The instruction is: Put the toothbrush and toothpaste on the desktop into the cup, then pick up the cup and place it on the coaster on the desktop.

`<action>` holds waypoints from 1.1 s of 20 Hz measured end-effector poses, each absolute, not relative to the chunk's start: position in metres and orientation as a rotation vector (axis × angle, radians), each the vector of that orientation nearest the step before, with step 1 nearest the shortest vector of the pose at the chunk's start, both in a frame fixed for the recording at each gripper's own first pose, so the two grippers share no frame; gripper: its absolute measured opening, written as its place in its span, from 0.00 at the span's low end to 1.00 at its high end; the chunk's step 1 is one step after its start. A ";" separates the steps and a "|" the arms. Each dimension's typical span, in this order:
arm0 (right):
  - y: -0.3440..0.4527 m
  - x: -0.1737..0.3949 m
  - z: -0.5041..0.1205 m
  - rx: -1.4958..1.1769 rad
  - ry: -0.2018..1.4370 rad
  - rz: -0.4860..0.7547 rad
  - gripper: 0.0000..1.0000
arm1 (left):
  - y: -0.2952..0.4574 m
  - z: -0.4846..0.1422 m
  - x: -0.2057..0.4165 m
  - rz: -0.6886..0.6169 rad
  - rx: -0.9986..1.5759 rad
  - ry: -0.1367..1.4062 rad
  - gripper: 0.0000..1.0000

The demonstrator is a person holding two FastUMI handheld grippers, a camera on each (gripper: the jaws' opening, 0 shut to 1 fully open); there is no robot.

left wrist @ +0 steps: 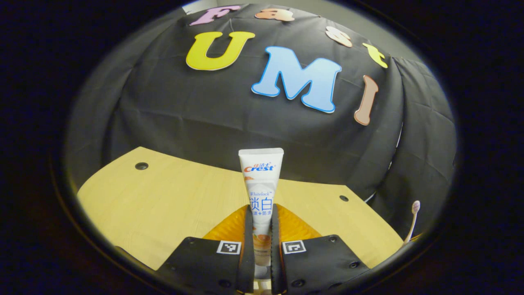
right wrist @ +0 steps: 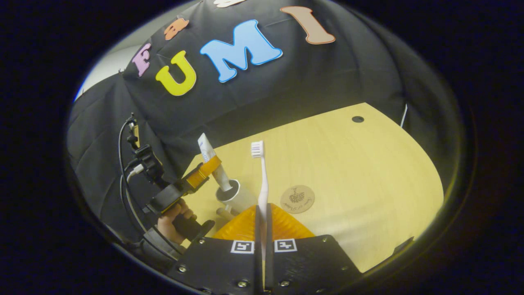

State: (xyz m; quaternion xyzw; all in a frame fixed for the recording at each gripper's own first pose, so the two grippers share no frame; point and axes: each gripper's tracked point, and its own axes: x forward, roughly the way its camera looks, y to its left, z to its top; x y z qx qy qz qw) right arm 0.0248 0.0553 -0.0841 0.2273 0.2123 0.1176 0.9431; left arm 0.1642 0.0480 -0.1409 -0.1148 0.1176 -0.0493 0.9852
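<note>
- Wooden desktop fills the lower half of the left gripper view, with black booth cloth behind.
- Left gripper, bottom centre, is clamped on the toothpaste; the tube stands upright between both fingers, crimped end up.
- Toothbrush pokes up at the lower right edge, head on top.
- Right gripper view: right gripper, bottom centre, is nearly closed, both fingers pinching the toothbrush handle, bristles up.
- Left gripper, centre-left, is held by a hand and grips the toothpaste, whose lower end sits inside the cup mouth.
- Coaster lies flat just right of the cup, bare.
- Step, as I judge it: loading toothpaste into the cup, toothbrush lifted and waiting.
- Next move likely calls for letting go of the tube, then lowering the toothbrush handle-first into the cup; the cup lift to the coaster follows.
</note>
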 end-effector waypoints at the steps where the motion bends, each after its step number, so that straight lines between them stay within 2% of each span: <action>1: 0.056 0.025 -0.084 0.464 0.435 0.245 0.03 | 0.047 -0.147 0.164 -0.100 -0.218 0.245 0.23; 3: 0.059 0.026 -0.085 0.462 0.439 0.257 0.03 | 0.046 -0.159 0.163 -0.094 -0.184 0.272 0.24; 7: 0.063 0.033 -0.079 0.466 0.427 0.277 0.03 | 0.040 -0.163 0.155 -0.101 -0.149 0.283 0.31; 8: 0.062 0.030 -0.078 0.465 0.424 0.284 0.03 | 0.038 -0.165 0.150 -0.103 -0.153 0.292 0.36; 10: 0.065 0.036 -0.075 0.457 0.416 0.294 0.03 | 0.040 -0.174 0.145 -0.092 -0.147 0.334 0.36; 11: 0.067 0.040 -0.074 0.453 0.414 0.300 0.03 | 0.040 -0.180 0.143 -0.093 -0.152 0.357 0.46; 12: 0.069 0.046 -0.072 0.449 0.411 0.304 0.03 | 0.043 -0.179 0.140 -0.083 -0.154 0.358 0.52; 14: 0.073 0.051 -0.069 0.443 0.399 0.313 0.04 | 0.043 -0.170 0.137 -0.086 -0.143 0.343 0.57; 15: 0.074 0.054 -0.066 0.443 0.390 0.315 0.04 | 0.042 -0.168 0.135 -0.093 -0.137 0.342 0.62; 18: 0.080 0.068 -0.053 0.435 0.350 0.326 0.04 | 0.035 -0.167 0.126 -0.119 -0.143 0.358 0.84; 19: 0.083 0.073 -0.047 0.430 0.333 0.333 0.03 | 0.035 -0.167 0.120 -0.120 -0.145 0.367 0.79; 22: 0.092 0.086 -0.034 0.416 0.283 0.355 0.04 | 0.039 -0.166 0.107 -0.126 -0.142 0.390 0.79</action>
